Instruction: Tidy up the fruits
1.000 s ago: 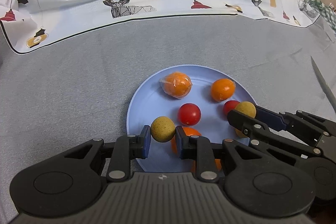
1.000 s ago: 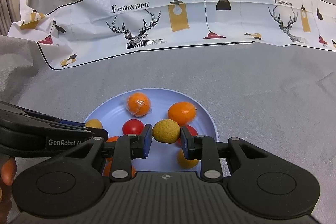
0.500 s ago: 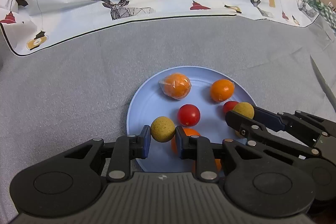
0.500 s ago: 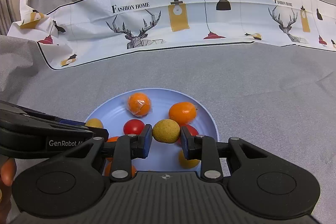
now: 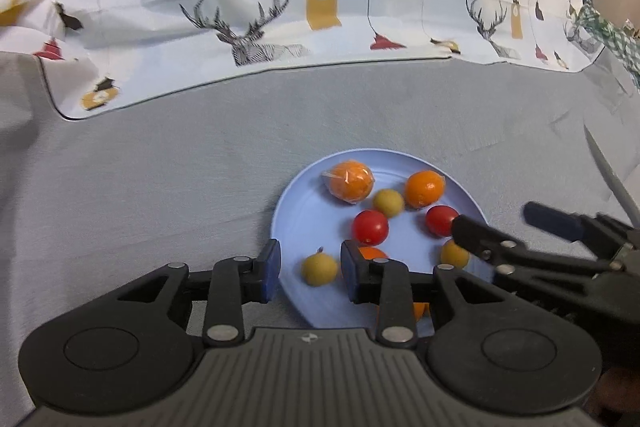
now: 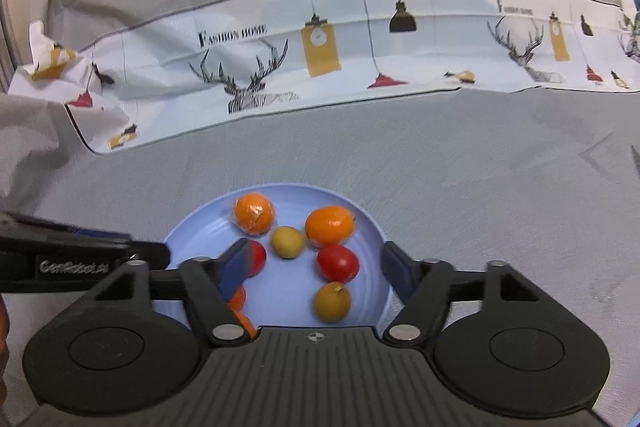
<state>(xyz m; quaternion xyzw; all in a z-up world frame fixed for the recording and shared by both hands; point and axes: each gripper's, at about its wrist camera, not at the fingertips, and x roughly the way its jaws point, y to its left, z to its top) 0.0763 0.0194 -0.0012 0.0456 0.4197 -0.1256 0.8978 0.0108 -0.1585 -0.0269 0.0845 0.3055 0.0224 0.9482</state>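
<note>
Left wrist view: the left tongs (image 5: 308, 271) stand apart, having just been opening; a small yellow fruit (image 5: 319, 269) lies between the blue pads on the near part of the pale blue plate (image 5: 298, 223), clear of the left pad and close to the right one, with no pad pressing on it; the plate sits on the grey-clothed worktop (image 5: 168, 187); on it lie a wrapped orange (image 5: 350, 182) at the far side, a bare orange (image 5: 425, 189) to its right, a second yellow fruit (image 5: 388, 202) between them, and two red tomatoes (image 5: 370, 227); the right tongs (image 5: 496, 223) reach in from the right over the plate's edge, spread wide; a printed deer-and-lamp cloth (image 5: 280, 27) runs across the back.

Right wrist view: the right tongs (image 6: 314, 267) are wide apart, having just been opening, with nothing gripped; between and beyond the pads lie a yellow fruit (image 6: 287, 242), a red tomato (image 6: 337, 263) and, nearer the camera, another yellow fruit with a stem (image 6: 332, 302), all resting on the plate (image 6: 372, 231); the left pad partly hides a second tomato (image 6: 258, 257); the left tongs (image 6: 154, 253) enter from the left at the plate's rim.
</note>
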